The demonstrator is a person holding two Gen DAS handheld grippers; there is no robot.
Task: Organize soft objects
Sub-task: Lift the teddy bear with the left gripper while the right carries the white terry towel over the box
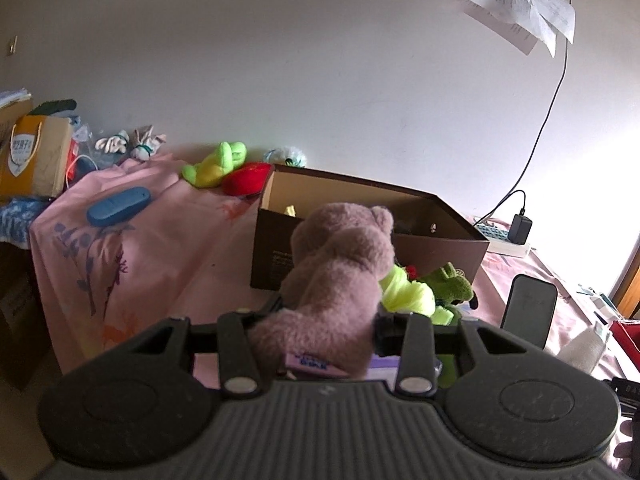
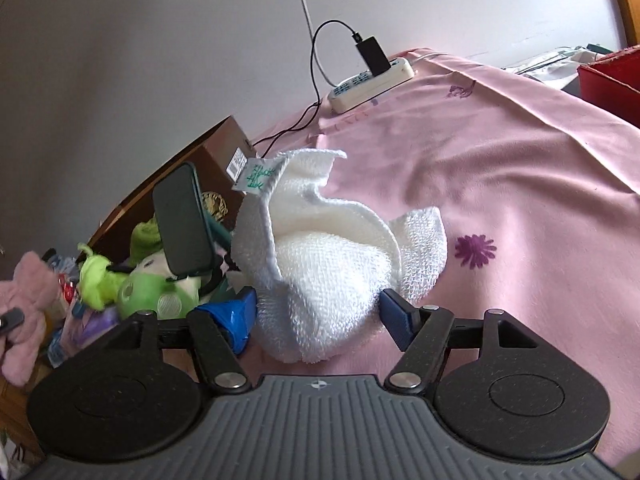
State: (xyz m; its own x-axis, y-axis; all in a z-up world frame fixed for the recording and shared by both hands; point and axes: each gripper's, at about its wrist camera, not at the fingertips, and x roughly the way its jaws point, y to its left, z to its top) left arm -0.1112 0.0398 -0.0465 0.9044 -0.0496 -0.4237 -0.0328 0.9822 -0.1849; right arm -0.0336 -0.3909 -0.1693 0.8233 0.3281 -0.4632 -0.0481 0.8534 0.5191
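Left gripper (image 1: pixel 326 320) clamping 1 pink bear (image 1: pixel 340 272), right gripper (image 2: pixel 316 308) clasping 1 white towel (image 2: pixel 332 264), 1 brown box (image 1: pixel 440 248)

The plush bear (image 1: pixel 340 276) hides the left hand-held gripper's (image 1: pixel 326 322) fingertips and much of the brown box's (image 1: pixel 440 254) interior.

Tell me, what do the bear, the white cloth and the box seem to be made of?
Pink-brown bear: fuzzy plush, matte nap. White cloth: looped terry, probably cotton; woven texture shows. Brown box: cardboard, smooth printed outside, plain tan inside.
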